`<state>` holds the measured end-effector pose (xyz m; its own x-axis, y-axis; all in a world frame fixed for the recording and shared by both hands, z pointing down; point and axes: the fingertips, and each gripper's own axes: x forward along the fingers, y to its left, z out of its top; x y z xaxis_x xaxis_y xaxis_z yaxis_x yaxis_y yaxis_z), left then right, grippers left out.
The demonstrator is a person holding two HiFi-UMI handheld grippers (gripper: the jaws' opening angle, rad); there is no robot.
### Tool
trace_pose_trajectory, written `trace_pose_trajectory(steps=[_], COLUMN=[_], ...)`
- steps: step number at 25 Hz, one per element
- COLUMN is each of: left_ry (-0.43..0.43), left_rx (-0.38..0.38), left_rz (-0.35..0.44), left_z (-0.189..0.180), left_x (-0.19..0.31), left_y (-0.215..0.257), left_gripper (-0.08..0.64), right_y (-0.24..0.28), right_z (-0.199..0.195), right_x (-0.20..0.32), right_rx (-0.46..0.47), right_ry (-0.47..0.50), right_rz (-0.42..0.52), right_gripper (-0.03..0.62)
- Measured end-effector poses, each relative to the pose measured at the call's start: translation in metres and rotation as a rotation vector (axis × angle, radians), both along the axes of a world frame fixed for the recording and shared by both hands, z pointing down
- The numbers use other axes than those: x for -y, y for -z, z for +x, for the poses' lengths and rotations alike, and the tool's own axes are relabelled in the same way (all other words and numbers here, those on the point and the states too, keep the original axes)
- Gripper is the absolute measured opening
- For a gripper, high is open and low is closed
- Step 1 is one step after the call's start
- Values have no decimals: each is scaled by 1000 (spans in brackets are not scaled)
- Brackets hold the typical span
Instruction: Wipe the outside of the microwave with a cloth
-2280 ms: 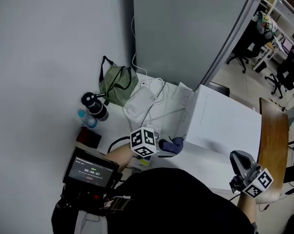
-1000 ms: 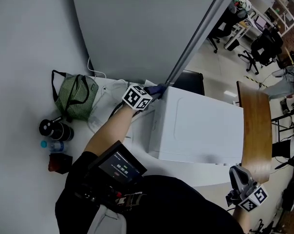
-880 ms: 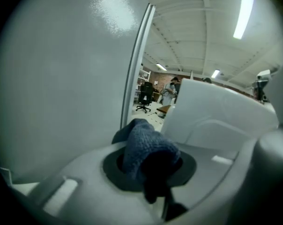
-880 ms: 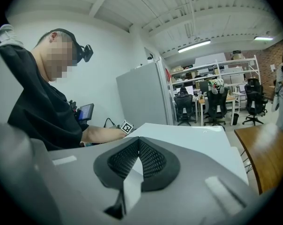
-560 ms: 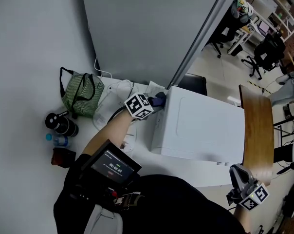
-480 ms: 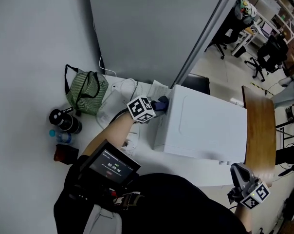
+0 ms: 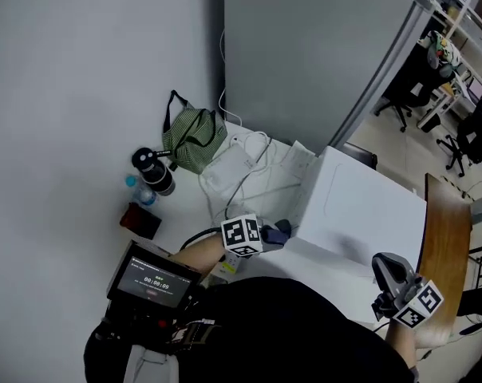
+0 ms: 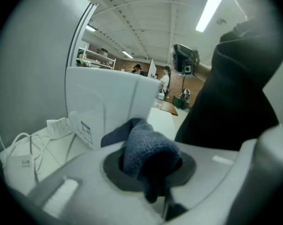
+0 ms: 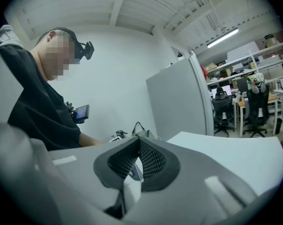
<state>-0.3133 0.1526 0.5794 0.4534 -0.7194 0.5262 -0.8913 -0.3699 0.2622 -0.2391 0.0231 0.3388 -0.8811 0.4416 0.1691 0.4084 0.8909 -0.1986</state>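
Observation:
The white microwave (image 7: 361,207) stands on the white table (image 7: 195,206), and its side also fills the left gripper view (image 8: 106,108). My left gripper (image 7: 266,235) is shut on a dark blue cloth (image 7: 281,230) at the near left bottom corner of the microwave's side. The left gripper view shows that cloth (image 8: 141,146) bunched between the jaws of the left gripper (image 8: 148,159). Past the microwave's near right corner, my right gripper (image 7: 387,268) hangs off the table. In its own view, the right gripper (image 9: 137,146) has its pads meeting with nothing held.
A green striped bag (image 7: 189,138), a black bottle (image 7: 155,171), a small water bottle (image 7: 137,190) and a dark red item (image 7: 141,220) sit left of the microwave. A white pouch with cables (image 7: 233,166) and papers (image 7: 301,162) lie behind. A grey partition (image 7: 321,46) rises at the back.
My left gripper has drawn the cloth from the far end of the microwave's left side back to its near corner. The right gripper has barely moved.

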Motion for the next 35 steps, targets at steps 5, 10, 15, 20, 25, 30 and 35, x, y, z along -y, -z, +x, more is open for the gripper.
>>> trace_pose_trajectory(steps=[5,10,15,20,25,30,35], left_ry=[-38,27,-13,32,70,283,309], left_rx=[-31,55,115,131,214,175,128], left_rz=[-6,-12,-51,-44,-94,-57,-136], left_z=[19,-33,-66,-133,-197,-247,-232], left_x=[-17,11,42,92,139,175,165], left_y=[-4,-14,-31,-46,-66,-63,-87], left_gripper=[51,51,52,52,52,52,51], right_y=[9,7,8,-1,-8,-5,-6], right_z=[-19,-9,12,25,46,65,79], right_x=[-16,-5,20,38,50,66,74], right_rx=[27,-5,-55,-119,-172,-188,-167], right_ry=[78,17,-115,-239,-345,-419,-446], right_rz=[2,18,42,68,96,86,67], right_gripper=[5,5,5,5,5,5,5])
